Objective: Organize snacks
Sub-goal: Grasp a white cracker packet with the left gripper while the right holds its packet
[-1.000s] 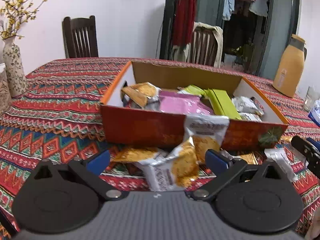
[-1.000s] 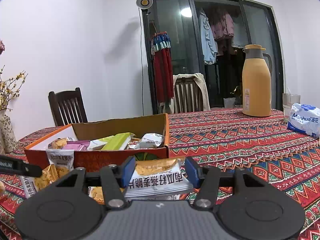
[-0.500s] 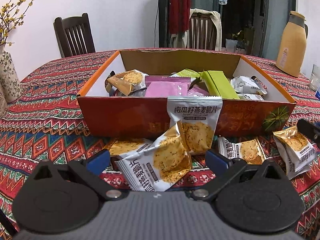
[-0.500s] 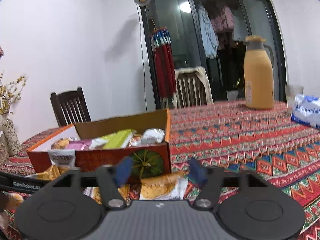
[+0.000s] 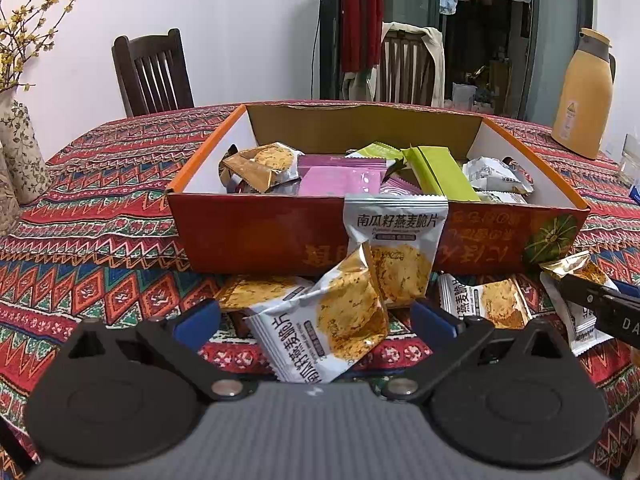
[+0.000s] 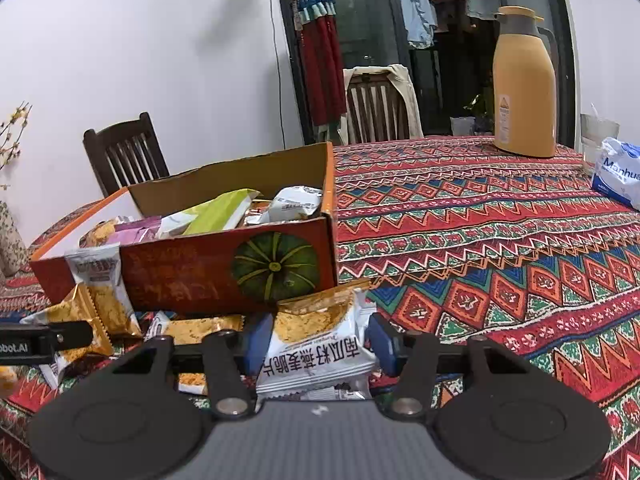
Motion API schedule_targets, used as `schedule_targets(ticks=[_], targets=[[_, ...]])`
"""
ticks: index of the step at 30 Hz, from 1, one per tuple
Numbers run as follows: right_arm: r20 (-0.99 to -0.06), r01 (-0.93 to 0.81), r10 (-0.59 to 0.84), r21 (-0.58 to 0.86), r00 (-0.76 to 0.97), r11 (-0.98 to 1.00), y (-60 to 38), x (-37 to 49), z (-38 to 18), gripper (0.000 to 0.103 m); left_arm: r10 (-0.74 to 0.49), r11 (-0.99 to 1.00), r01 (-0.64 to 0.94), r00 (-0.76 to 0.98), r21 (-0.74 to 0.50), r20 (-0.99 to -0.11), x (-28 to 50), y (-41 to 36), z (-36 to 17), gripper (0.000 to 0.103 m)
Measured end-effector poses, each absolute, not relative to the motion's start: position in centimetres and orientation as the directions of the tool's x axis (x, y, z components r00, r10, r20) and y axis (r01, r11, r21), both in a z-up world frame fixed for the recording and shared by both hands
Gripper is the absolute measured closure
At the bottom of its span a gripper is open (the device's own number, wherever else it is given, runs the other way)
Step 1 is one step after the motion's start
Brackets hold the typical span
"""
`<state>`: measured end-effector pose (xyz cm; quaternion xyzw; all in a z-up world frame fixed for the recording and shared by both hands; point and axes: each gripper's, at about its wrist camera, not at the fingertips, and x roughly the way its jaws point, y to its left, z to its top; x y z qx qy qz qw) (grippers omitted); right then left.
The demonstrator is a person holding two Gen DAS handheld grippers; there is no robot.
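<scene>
Left gripper point(image 5: 314, 316): ribbed grey housing at the near edge, flanked by two matte black round discs with shallow circular recesses; black angled link arms run from silver round-head screws to blue fingertip pads point(image 5: 198, 314). Right gripper point(image 6: 318, 340): same build, grey ribbed body bearing a small white mark, black discs, silver screws, a black crossbar behind the linkage, blue pads point(image 6: 382, 340). White lettering shows on each gripper's black side, partly cut off.
</scene>
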<state>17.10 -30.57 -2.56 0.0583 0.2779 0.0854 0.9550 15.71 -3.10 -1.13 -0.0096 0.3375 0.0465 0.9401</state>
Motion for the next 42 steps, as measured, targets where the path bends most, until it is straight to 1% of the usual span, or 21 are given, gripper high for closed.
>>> schedule_targets(ticks=[4,6,7,8,11,14,17,18,19,20,22,23,24,25,26,28,31,33,37,40,42], targets=[[-0.505,-0.137,0.204,0.167,0.839,0.976,-30.6,16.9,-2.4,0.065,0.085,0.995,-0.097,0.774,0.014,-0.628,15.4,-2.8,-0.9,0.000],[-0.480,-0.145,0.212,0.172,0.851,0.974,-30.7,16.4,-2.3,0.068,0.089,0.995,-0.098,0.777,0.019,-0.624,15.4,-2.7,-0.7,0.000],[-0.465,-0.148,0.215,0.175,0.859,0.973,-30.9,16.1,-2.2,0.082,0.091,0.995,-0.096,0.779,0.026,-0.620,15.3,-2.7,-0.7,0.000],[-0.446,-0.153,0.220,0.181,0.868,0.971,-31.0,15.9,-2.0,0.086,0.093,0.995,-0.093,0.782,0.033,-0.616,15.3,-2.8,-0.6,0.000],[-0.403,-0.165,0.230,0.189,0.886,0.968,-31.3,15.2,-1.7,0.088,0.101,0.995,-0.081,0.791,0.060,-0.604,15.4,-3.0,-0.4,0.000],[-0.402,-0.177,0.241,0.192,0.883,0.965,-31.3,15.2,-1.6,0.088,0.098,0.994,-0.052,0.800,0.095,-0.592,15.5,-3.6,-0.3,0.001],[-0.420,-0.189,0.259,0.201,0.870,0.961,-31.3,15.6,-1.7,0.085,0.088,0.991,-0.012,0.803,0.132,-0.589,15.8,-4.3,-0.6,0.019],[-0.423,-0.189,0.261,0.204,0.868,0.961,-31.3,15.6,-1.7,0.085,0.085,0.990,0.001,0.798,0.141,-0.597,16.0,-4.5,-0.8,0.035],[-0.427,-0.190,0.264,0.207,0.865,0.960,-31.3,15.7,-1.8,0.085,0.079,0.989,0.013,0.789,0.146,-0.609,16.1,-4.7,-1.1,0.042],[-0.430,-0.189,0.264,0.208,0.864,0.960,-31.2,15.7,-1.8,0.085,0.078,0.988,0.020,0.790,0.153,-0.608,16.1,-4.8,-1.2,0.043],[-0.433,-0.191,0.266,0.210,0.861,0.959,-31.2,15.7,-1.8,0.082,0.062,0.987,0.039,0.799,0.154,-0.598,15.6,-4.9,-1.1,0.051],[-0.435,-0.192,0.268,0.210,0.860,0.959,-31.2,15.7,-1.9,0.076,0.051,0.988,0.048,0.803,0.150,-0.593,15.3,-4.8,-1.0,0.054],[-0.437,-0.199,0.274,0.210,0.857,0.957,-31.1,15.7,-1.9,0.070,0.039,0.988,0.057,0.806,0.144,-0.590,14.9,-4.7,-0.9,0.059],[-0.438,-0.205,0.278,0.208,0.855,0.956,-31.0,15.6,-1.9,0.060,0.026,0.989,0.066,0.807,0.135,-0.590,14.6,-4.6,-0.7,0.069],[-0.440,-0.213,0.285,0.206,0.851,0.955,-30.9,15.6,-2.0,0.052,0.012,0.989,0.078,0.804,0.124,-0.595,14.4,-4.4,-0.7,0.079],[-0.453,-0.234,0.301,0.199,0.839,0.952,-30.5,15.8,-2.1,0.048,0.002,0.990,0.084,0.801,0.116,-0.599,14.0,-4.2,-0.7,0.081],[-0.493,-0.249,0.317,0.199,0.810,0.948,-30.2,16.3,-2.4,0.048,-0.007,0.991,0.085,0.798,0.101,-0.602,13.4,-3.9,-0.7,0.081],[-0.513,-0.256,0.318,0.190,0.797,0.948,-29.9,16.5,-2.6,0.049,-0.018,0.991,0.093,0.796,0.092,-0.605,13.3,-3.8,-0.8,0.079],[-0.545,-0.267,0.308,0.155,0.780,0.951,-29.2,16.8,-2.8,0.054,-0.035,0.991,0.109,0.784,0.082,-0.620,13.3,-4.2,-1.1,0.072],[-0.540,-0.259,0.298,0.149,0.787,0.954,-29.2,16.6,-2.9,0.057,-0.047,0.990,0.120,0.768,0.072,-0.638,13.8,-4.5,-1.5,0.069],[-0.531,-0.257,0.296,0.148,0.794,0.955,-29.2,16.4,-2.8,0.059,-0.054,0.990,0.127,0.765,0.068,-0.642,13.8,-4.7,-1.8,0.069]])
